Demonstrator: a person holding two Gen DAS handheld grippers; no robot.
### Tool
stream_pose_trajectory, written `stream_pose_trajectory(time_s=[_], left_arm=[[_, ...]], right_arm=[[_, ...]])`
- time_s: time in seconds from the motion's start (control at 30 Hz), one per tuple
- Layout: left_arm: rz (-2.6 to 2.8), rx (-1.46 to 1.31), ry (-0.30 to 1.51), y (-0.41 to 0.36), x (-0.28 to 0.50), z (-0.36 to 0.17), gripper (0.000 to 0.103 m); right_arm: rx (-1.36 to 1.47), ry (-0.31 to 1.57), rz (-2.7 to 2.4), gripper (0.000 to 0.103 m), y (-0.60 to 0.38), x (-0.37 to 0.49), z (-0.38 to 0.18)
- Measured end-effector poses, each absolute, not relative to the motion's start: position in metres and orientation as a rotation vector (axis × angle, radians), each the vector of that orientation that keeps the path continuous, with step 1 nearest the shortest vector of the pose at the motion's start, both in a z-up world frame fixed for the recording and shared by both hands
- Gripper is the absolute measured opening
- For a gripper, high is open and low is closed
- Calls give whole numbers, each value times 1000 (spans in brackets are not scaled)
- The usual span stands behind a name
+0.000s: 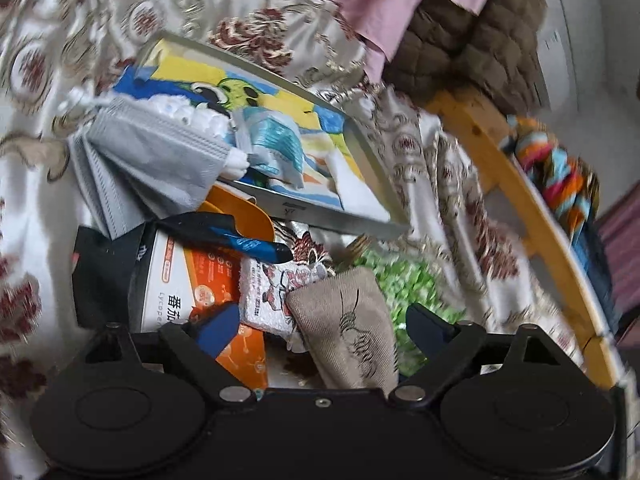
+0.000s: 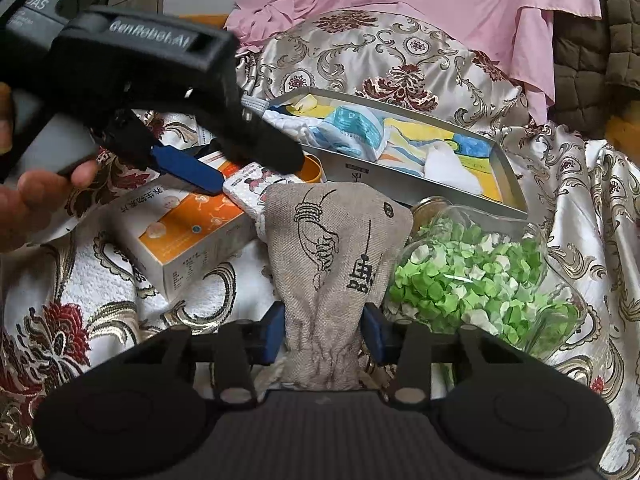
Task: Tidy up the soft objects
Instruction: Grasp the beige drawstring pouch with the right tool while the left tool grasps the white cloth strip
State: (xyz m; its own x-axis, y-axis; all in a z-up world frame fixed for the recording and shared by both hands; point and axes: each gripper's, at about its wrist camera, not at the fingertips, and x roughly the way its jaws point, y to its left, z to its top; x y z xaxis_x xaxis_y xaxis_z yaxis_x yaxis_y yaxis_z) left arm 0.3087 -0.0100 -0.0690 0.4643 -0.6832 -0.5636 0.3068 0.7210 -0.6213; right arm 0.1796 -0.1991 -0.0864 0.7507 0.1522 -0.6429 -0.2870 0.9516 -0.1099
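A: Left wrist view first. The left gripper has its fingers spread wide with nothing pinched. The beige cloth pouch lies between them, nearer the left finger, touching neither as far as I can tell. Ahead of the fingertips sit an orange box and, further ahead, a metal tray holding grey masks.

B: Right wrist view: the right gripper has both blue fingers pressed against the pouch at its gathered neck, so it is gripping it. A glass jar of green paper bits lies just right of the right finger; the left gripper hovers ahead, to the left.

A: Risks?

B: The grip sits low on the neck, so the pouch could sag or slip out when lifted. Swinging right could knock the jar and roll it across the patterned cloth.
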Motion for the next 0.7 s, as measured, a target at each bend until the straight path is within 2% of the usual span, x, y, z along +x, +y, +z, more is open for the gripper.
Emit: stream_pose_trajectory(time_s=[0.17,0.37,0.7], left_arm=[[-636,-546,905,-6,313,-73,88],[-625,-514,877,-7,311,-70,86],[-650,61,747,-52,291,-57,86]], right_arm=[[-190,672,237,32,-200,180,-83],[-156,622,217,28,-207,176,-72],[-104,527,123,25,-229,174,-51]])
